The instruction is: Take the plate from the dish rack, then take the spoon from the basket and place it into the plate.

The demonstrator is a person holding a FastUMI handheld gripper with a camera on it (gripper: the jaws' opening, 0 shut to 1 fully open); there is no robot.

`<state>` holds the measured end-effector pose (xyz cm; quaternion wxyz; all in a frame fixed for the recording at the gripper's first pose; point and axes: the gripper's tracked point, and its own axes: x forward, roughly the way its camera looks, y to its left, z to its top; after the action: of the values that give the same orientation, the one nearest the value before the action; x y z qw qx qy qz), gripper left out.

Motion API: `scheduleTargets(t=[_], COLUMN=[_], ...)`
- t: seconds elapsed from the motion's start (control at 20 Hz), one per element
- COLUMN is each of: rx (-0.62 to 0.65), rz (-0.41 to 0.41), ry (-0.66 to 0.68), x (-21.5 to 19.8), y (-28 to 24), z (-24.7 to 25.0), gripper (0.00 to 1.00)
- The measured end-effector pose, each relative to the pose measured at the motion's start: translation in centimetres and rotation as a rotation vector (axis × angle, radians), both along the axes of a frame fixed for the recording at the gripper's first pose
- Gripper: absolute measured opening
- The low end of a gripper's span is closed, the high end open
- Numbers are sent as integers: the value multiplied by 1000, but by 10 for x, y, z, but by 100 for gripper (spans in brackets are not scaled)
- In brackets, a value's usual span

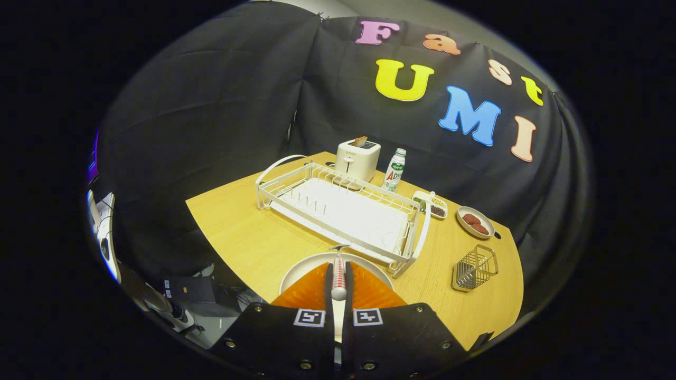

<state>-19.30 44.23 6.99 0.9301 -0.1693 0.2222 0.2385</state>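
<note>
My gripper [338,274] is shut on the spoon [338,269], whose red-and-white handle is pinched between both fingers with its metal end poking out just ahead of them. Right under the fingers lies the white plate [301,272] on the wooden table, at the near side of the dish rack. The white wire dish rack [338,211] stands beyond the fingers with no dishes in it. The small wire basket [474,268] sits to the right of the rack, tilted and holding nothing I can see.
Behind the rack stand a white toaster [358,158] and a small bottle [394,170]. To the rack's right are a small tray with dark bits [432,205] and a dish of red pieces [475,221]. The table's edge [227,248] runs close on the left.
</note>
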Motion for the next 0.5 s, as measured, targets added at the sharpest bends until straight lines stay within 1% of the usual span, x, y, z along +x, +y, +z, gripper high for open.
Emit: scheduleTargets(t=[0.25, 0.5], rx=[-16, -23], rz=[-14, -3], ry=[35, 55], x=[3, 7], y=[-7, -9], z=[-18, -34], gripper=[5, 5])
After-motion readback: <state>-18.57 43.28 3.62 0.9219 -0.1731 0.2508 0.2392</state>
